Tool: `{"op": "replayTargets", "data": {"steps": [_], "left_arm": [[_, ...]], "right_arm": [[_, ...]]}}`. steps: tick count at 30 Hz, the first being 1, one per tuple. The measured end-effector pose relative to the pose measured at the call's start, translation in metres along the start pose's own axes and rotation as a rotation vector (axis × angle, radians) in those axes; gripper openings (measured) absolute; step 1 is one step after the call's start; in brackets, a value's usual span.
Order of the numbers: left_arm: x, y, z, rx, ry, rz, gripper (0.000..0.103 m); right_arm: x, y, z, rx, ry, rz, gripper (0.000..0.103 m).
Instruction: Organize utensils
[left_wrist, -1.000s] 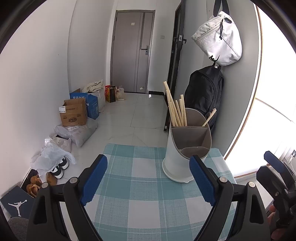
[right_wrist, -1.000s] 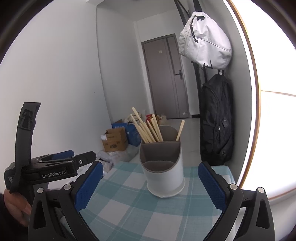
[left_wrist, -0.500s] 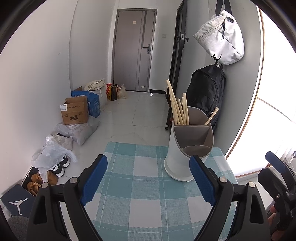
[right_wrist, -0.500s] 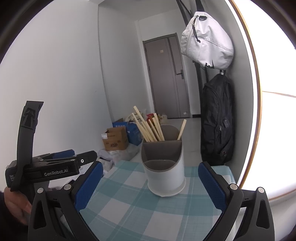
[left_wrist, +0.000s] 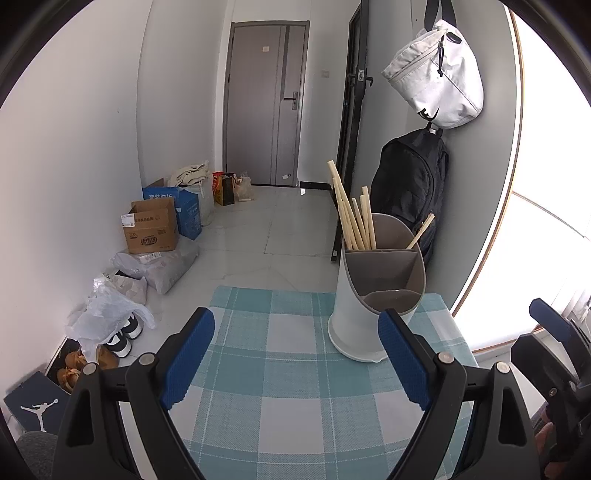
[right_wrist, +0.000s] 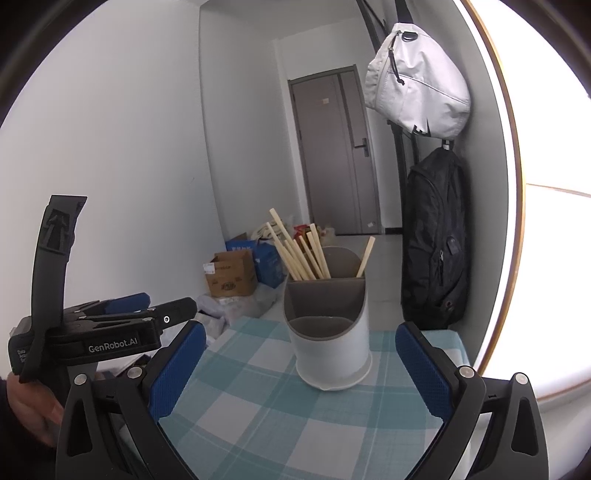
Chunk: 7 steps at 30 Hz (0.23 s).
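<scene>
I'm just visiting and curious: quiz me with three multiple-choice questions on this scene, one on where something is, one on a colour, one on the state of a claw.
1. Where do the chopsticks stand?
A. flat on the cloth
B. in the rear compartments of the holder
C. in the black backpack

2. What colour is the checked tablecloth?
A. red and yellow
B. teal and white
C. black

3. How is the right claw?
A. open and empty
B. shut on a chopstick
C. shut on the holder

Answers: 1 B, the sticks rise from the back sections; 2 B, the checks show teal and white; 3 A, its blue pads stand wide apart with nothing between them.
</scene>
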<state>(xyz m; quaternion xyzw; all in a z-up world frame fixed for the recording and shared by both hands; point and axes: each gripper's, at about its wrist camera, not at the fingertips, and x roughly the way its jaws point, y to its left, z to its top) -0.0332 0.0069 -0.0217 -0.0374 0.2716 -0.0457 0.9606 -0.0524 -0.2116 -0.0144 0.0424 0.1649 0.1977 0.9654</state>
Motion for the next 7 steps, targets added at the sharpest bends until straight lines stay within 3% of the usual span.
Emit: {"op": "replayTargets", "data": {"steps": [7], "left_arm": [[0.0018, -0.0011, -0.0001, -0.017, 0.007, -0.015, 0.087]], "right_arm": [[0.0014, -0.0001, -0.0009, 0.009, 0.008, 0.007, 0.103]]}}
